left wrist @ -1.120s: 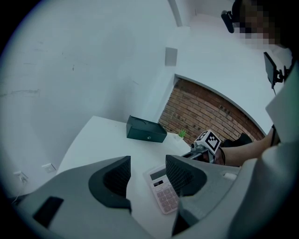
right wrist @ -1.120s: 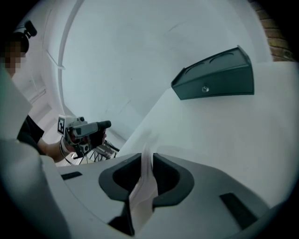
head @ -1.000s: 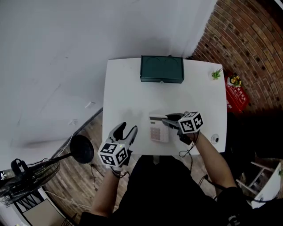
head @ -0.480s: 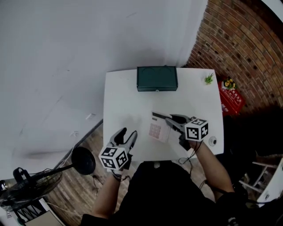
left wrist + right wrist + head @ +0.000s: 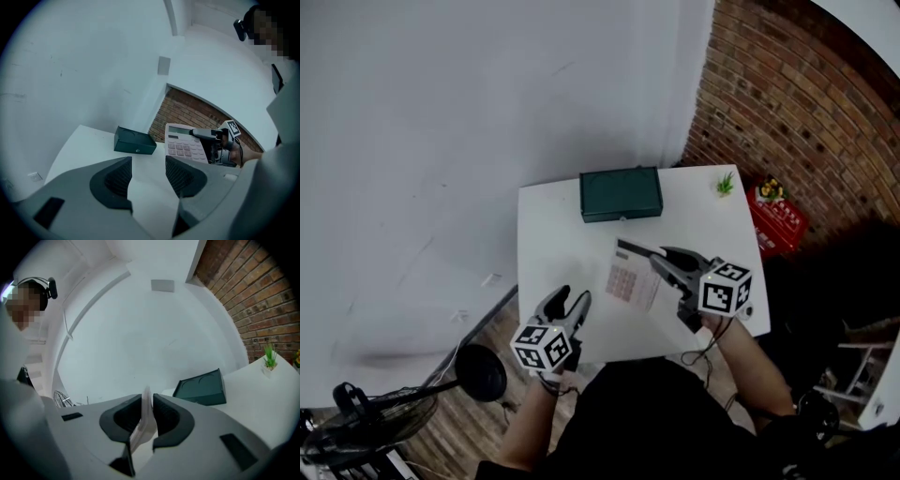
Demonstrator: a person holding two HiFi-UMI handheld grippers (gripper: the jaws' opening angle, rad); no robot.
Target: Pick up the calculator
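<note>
Right gripper view gives only the thin pale edge of the calculator (image 5: 146, 414), edge-on between the jaws, keys and display not visible there. Head view: keypad is too small to read, and the person's dark torso covers the near edge of the white table (image 5: 546, 239). A fan (image 5: 352, 427) at bottom left is cut off by the frame. In the left gripper view the calculator's lower edge sits behind that gripper's own right jaw. Right gripper (image 5: 636, 253): jaws narrow, pads pressed on both faces of the calculator, gripping it along its right side. The calculator looks raised off the table, over its near-middle part, key face tilted toward the left gripper (image 5: 569, 301), display end toward the green box (image 5: 621, 194) at the far edge. Left gripper: jaws apart, nothing between them, only bare tabletop shows through the gap; it hovers near the table's front left, well apart from the calculator. Small plant (image 5: 726, 184) stands at the far right corner.
</note>
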